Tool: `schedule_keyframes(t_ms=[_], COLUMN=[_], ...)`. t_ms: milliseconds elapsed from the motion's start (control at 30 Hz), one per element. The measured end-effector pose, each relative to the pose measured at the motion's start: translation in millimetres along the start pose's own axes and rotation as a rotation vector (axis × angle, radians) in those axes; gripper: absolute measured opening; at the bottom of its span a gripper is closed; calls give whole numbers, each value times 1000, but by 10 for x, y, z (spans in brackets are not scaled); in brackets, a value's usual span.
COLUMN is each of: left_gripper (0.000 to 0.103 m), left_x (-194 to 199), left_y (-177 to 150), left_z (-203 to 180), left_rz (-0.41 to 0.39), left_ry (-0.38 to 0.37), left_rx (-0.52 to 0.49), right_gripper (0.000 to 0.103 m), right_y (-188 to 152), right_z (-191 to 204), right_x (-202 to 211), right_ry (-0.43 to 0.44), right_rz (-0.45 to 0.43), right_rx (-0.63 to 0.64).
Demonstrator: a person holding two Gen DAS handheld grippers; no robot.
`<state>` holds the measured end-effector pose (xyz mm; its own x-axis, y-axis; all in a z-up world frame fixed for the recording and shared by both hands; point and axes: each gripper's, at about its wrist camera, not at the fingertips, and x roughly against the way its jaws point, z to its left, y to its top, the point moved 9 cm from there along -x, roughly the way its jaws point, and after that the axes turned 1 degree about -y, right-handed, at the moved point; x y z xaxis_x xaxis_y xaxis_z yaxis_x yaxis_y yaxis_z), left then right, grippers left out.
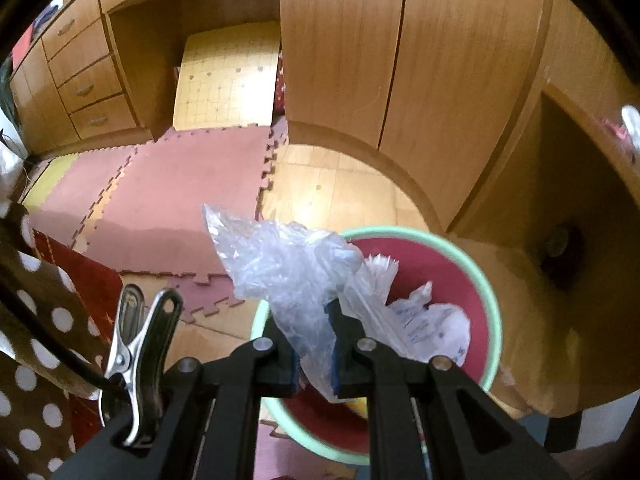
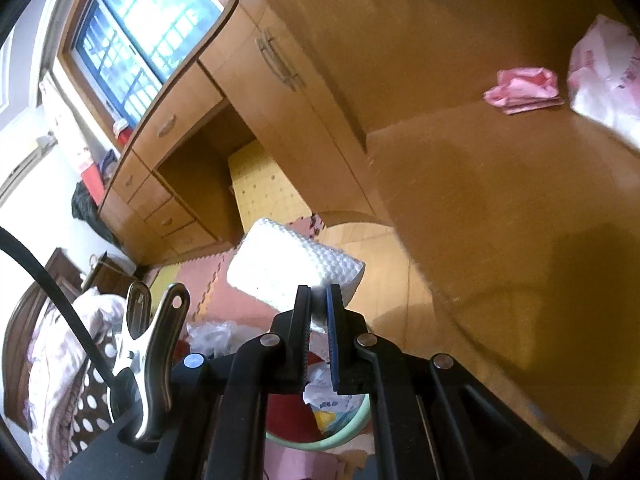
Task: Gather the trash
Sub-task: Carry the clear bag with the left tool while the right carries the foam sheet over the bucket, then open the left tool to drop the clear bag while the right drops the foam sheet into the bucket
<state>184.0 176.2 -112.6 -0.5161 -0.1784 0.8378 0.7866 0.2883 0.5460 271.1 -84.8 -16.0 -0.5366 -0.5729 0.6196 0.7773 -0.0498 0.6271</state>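
Observation:
In the left wrist view my left gripper point(image 1: 314, 336) is shut on a crumpled clear plastic bag point(image 1: 280, 268), held over a round bin point(image 1: 494, 300) with a pale green rim and red inside. White printed wrappers point(image 1: 432, 328) lie in the bin. In the right wrist view my right gripper point(image 2: 318, 320) is shut on a folded white paper towel point(image 2: 288, 268), above and to the right of the same bin point(image 2: 352, 428), where crumpled wrappers point(image 2: 324, 396) show. The clear bag point(image 2: 212, 334) appears at lower left there.
A wooden table point(image 2: 500, 208) carries a pink crumpled wrapper point(image 2: 524, 90) and a white-pink plastic bag point(image 2: 608, 76). Wooden cabinets point(image 1: 400, 52) and drawers point(image 1: 84, 76) stand behind. Pink foam mats point(image 1: 180, 192) cover the floor. A polka-dot cloth point(image 1: 36, 360) lies at the left.

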Motion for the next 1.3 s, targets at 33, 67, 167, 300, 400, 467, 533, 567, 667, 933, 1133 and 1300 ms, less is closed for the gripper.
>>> schedule_keyframes(t_ms=[33,67,167,300,400,467,533,567,667,933,1133,1300], left_gripper=[11,11,11,11,12,12,13,13,14,43,50,53], left_x=[-32,-75,-218,-359,-404,-427,-462,-477,-504,-515,-483,-459], left_y=[-34,-62,-161,-261,-289,-305,-326,-331,-352,-381,-380,-371], left_z=[11,20,34,-3,-8,-5,9,18,34,12,63,83], left_rz=[10,22,64,104,118,129,144,149,163,183,181,178], left_ry=[-1,-1,-4,-7,-9,-11,-14,-15,-21,-56,-59,-68], left_rx=[0,0,-1,-21,-28,-23,-17,-15,-5,2,33,51], right_gripper=[9,9,9,9,9,9,9,9,9,9,9,9], right_y=[-23,-46,-122,-200,-229,-243,-263,-272,-284,-420,-553,-707], right_z=[21,41,113,171,174,172,183,188,219,255,257,239], right_x=[-30,-67,-177,-293,-348,-376,-399,-414,-460,-627,-816,-1012], right_ry=[1,0,-2,-8,-11,-12,-13,-14,-14,-26,-50,-79], right_rz=[9,18,44,73,88,96,102,105,115,160,211,273], right_rx=[4,10,32,54,54,56,59,61,65,74,88,98])
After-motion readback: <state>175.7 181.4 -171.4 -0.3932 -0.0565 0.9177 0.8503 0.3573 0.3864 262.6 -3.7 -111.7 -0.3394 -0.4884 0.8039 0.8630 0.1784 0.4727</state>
